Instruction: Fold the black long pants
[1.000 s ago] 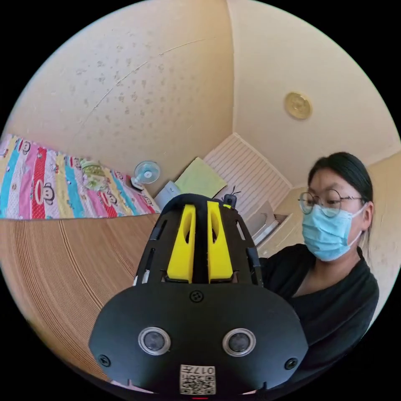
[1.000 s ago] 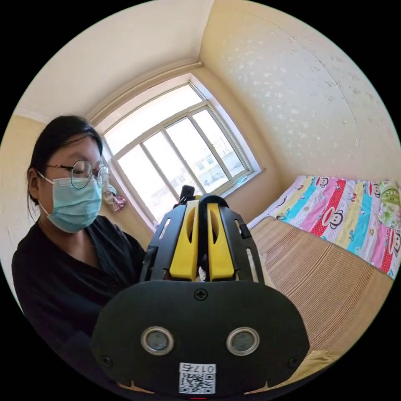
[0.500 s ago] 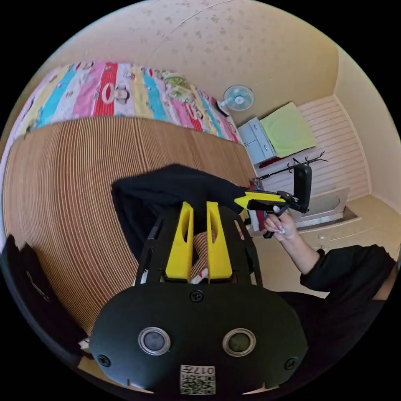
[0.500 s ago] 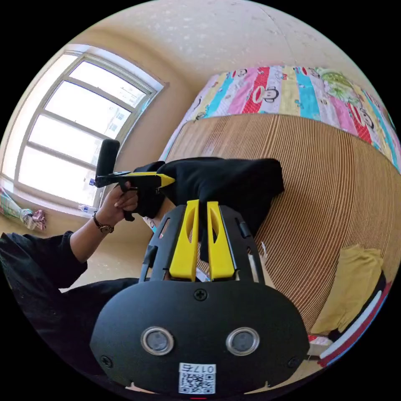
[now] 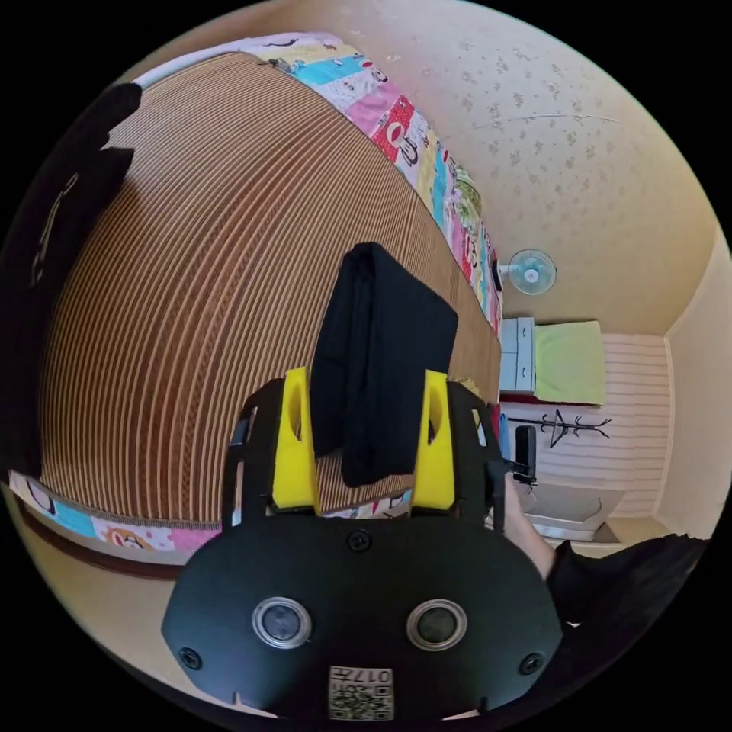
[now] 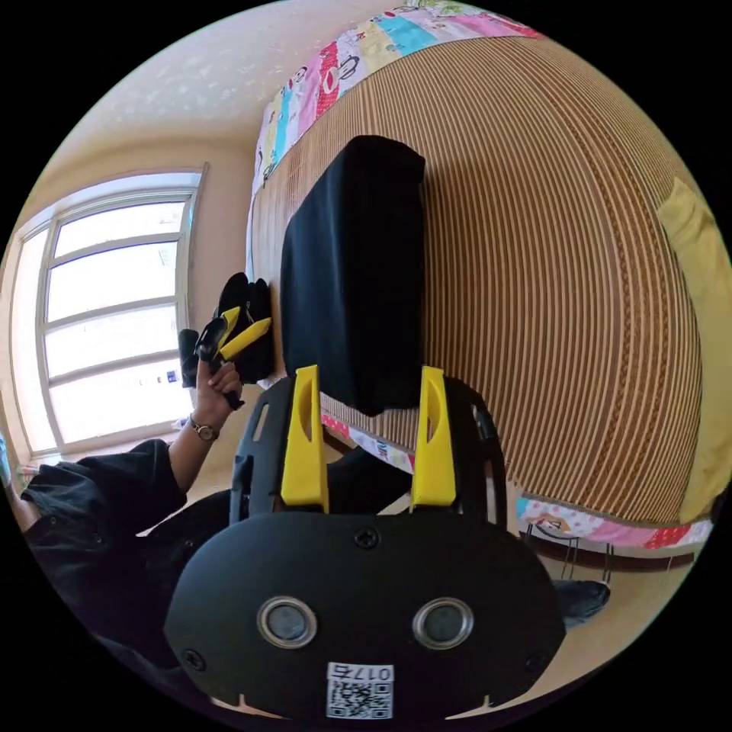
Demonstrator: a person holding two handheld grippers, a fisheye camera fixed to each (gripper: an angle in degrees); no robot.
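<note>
While folded into a narrow bundle, black pants (image 5: 377,358) lie on the striped mat (image 5: 191,305), near end overhanging its edge. Left gripper (image 5: 364,438) and right gripper (image 6: 368,435) both have jaws spread apart, hanging just short of that end, gripping nothing. Yellow cloth (image 6: 698,320) lies well apart on the mat.

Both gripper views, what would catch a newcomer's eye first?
The folded black pants lie as a dark slab on the ribbed brown mat, their near end hanging over the bed edge. Each view's yellow fingers stand spread apart in front. A bright striped cartoon sheet borders the mat.
</note>
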